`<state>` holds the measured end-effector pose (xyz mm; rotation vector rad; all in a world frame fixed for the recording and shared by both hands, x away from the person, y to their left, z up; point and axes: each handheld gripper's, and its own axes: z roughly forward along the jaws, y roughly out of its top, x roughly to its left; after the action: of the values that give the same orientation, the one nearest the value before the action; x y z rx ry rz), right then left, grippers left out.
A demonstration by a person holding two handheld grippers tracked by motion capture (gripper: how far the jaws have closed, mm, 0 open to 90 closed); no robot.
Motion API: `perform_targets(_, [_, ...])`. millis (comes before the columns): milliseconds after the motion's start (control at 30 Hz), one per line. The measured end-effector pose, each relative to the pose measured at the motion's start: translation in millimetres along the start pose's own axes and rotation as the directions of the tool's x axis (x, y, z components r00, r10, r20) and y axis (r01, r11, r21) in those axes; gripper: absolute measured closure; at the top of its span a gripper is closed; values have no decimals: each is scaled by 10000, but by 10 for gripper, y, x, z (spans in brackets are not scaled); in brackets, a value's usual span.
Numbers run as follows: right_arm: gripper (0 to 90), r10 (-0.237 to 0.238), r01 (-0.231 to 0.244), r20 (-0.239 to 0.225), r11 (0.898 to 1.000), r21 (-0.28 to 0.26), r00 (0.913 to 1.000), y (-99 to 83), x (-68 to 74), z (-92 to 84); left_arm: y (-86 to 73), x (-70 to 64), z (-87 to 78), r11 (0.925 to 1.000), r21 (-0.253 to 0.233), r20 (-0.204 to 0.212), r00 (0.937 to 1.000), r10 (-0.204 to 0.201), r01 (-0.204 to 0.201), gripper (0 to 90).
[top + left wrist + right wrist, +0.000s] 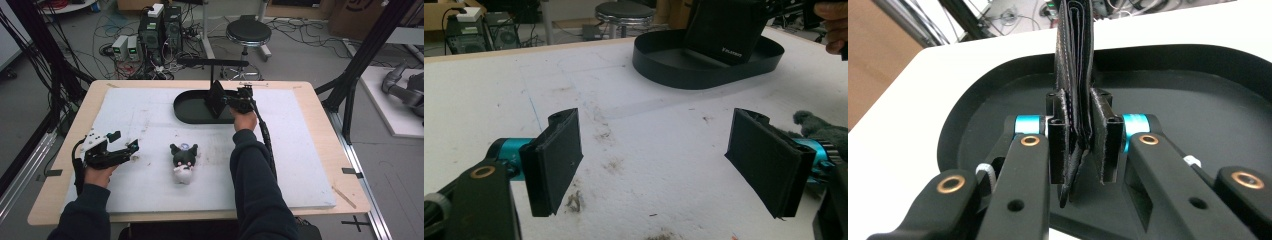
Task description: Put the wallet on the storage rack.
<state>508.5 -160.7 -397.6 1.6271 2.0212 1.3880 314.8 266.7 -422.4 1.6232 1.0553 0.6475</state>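
**A:** So the right hand-held gripper (1080, 145) has its jaws pinched on a black wallet (1075, 60), holding it upright on edge over the black tray (187, 112) at the far side of the table (300, 170). Looks like folded leather, a few layers stacked. I'd guess it's light, a bit floppy and fairly smooth, so it could slide or fan open if the squeeze eases.

**B:** Yeah, the grip sits low on the wallet, across both faces near the bottom edge. Seems the right spot to me, since clamping across the fold keeps the layers together. Grabbing one flap would just let it flop open.

**A:** And the left hand-held gripper (664, 165)?

**B:** Jaws wide, nothing between them, hovering over the white mat near the front left. Well apart from the tray.

**A:** Anything in the way?

**B:** Not really. There's a small plush toy (183, 162) lying on the mat between the two hands, closer to the front edge. The tray wall is the only thing the wallet could catch on, and it's low. Stool and cables are all off the table.
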Motion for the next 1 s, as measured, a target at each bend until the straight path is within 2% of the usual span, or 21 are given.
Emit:
perform_targets(67, [799, -359, 357, 171, 9993, 133, 9992, -15, 58, 31, -1, 1, -1, 10000, -2, -1, 10000, -2, 2, 216])
perform_targets(100, [796, -637, 630, 463, 9979, 164, 9969, -27, 83, 41, -2, 1, -2, 10000, -13, 1, 10000, -7, 7, 216])
perform_targets(200, [767, -1618, 1569, 1291, 9865, 469, 9783, -24, 127, 28, -4, 3, -7, 10000, -22, -26, 10000, -16, 16, 216])
perform_targets(233, [767, -1618, 1569, 1291, 9865, 469, 9783, -24, 127, 28, -4, 3, -7, 10000, -22, -26, 10000, -16, 16, 216])
perform_targets(267, [730, -2216, 2083, 1886, 9741, 881, 9567, -23, 132, 17, -4, 4, -9, 10000, -14, -41, 10000, -6, 6, 216])
perform_targets(333, [699, -2453, 2222, 2287, 9673, 1222, 9421, -28, 100, 16, -3, 1, -7, 10000, -17, -19, 10000, 10, -10, 216])
perform_targets(367, [675, -2466, 2202, 2372, 9664, 1324, 9397, -30, 85, 14, -3, -1, -7, 10000, -8, -11, 10000, 26, -26, 216])
perform_targets(400, [609, -2509, 2196, 2450, 9643, 1483, 9365, -32, 63, 19, -3, -4, -5, 10000, -5, -16, 10000, 25, -25, 216])
perform_targets(433, [504, -2752, 2362, 2470, 9556, 1764, 9291, -37, 34, 35, -3, -7, -4, 10000, -2, -11, 10000, 20, -20, 216])
perform_targets(467, [425, -2971, 2435, 2763, 9464, 2123, 9140, -44, 25, 53, -3, -10, -1, 10000, -2, 20, 10000, 1, -1, 216])
perform_targets(500, [398, -3240, 2566, 3049, 9360, 2408, 8956, -53, 24, 53, -3, -10, -1, 10000, -2, 20, 10000, 1, -1, 216])
perform_targets(533, [364, -3378, 2682, 3199, 9324, 2424, 8852, -60, 21, 27, -6, -9, 3, 10000, 20, 19, 10000, 35, -35, 216])
perform_targets(633, [311, -3429, 2824, 3250, 9339, 2194, 8813, -34, 22, -90, -8, -9, 5, 10000, 13, 33, 10000, 28, -28, 216])
perform_targets(700, [302, -3480, 3027, 3055, 9347, 1863, 8863, -4, 36, -223, -7, -10, 3, 10000, -6, 17, 10000, 28, -28, 216])
perform_targets(733, [293, -3646, 3264, 2877, 9293, 1729, 8856, 11, 38, -301, -7, -10, 0, 10000, -18, 21, 10000, -32, 32, 216])
perform_targets(767, [292, -3699, 3436, 2618, 9283, 1420, 8914, 10, 41, -386, -4, -6, -3, 10000, -35, 19, 10000, -39, 39, 216])
perform_targets(800, [292, -3840, 3713, 2423, 9233, 980, 8910, -9, 47, -485, -1, -3, -7, 9999, -73, 11, 10000, -69, 69, 216])
perform_targets(833, [292, -3840, 3713, 2423, 9233, 980, 8910, -9, 47, -485, -1, -3, -7, 9999, -73, 11, 10000, -69, 69, 216])
perform_targets(867, [278, -4017, 3958, 2043, 9156, 709, 8927, -30, 42, -700, 6, 5, -17, 9999, -108, 1, 10000, -91, 91, 216])
perform_targets(933, [272, -3930, 3928, 1637, 9190, 353, 9048, -60, 13, -879, 11, 7, -37, 9996, -188, -132, 9996, -230, 227, 215])
perform_targets(1000, [257, -4066, 4082, 1423, 9127, 192, 9025, -134, -28, -1076, 16, -6, -64, 9987, -333, -160, 9991, -394, 389, 205])
